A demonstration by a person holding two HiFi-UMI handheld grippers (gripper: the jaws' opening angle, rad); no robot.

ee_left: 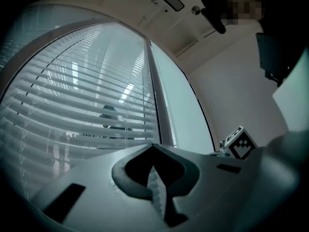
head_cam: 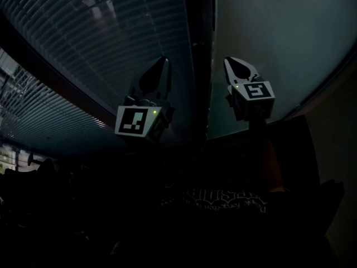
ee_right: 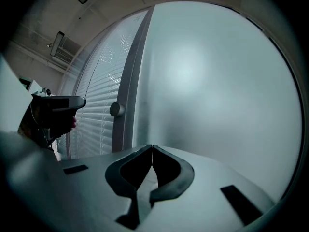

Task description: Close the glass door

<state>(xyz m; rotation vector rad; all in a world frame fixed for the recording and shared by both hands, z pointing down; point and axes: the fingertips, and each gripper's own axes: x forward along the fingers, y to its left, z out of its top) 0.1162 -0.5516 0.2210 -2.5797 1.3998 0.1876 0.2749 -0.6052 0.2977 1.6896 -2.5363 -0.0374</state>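
The right claw (ee_right: 152, 147) is closed and empty, and its tips point at the frosted glass door (ee_right: 212, 76) just right of the dark frame (ee_right: 126, 105). The left claw (ee_left: 153, 147) is also closed and empty, pointing at the blinds (ee_left: 82, 95) left of that frame. A round knob (ee_right: 116, 109) sits on the frame.

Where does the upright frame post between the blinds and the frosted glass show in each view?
Head view: the frame post is a dark band running down from the top edge at the centre.
Left gripper view: middle of the picture, slanting slightly.
Right gripper view: left of centre, leaning, with a round knob on it.
Shared landmark: the slatted blinds lie left of it in all three views, with the frosted glass to its right.
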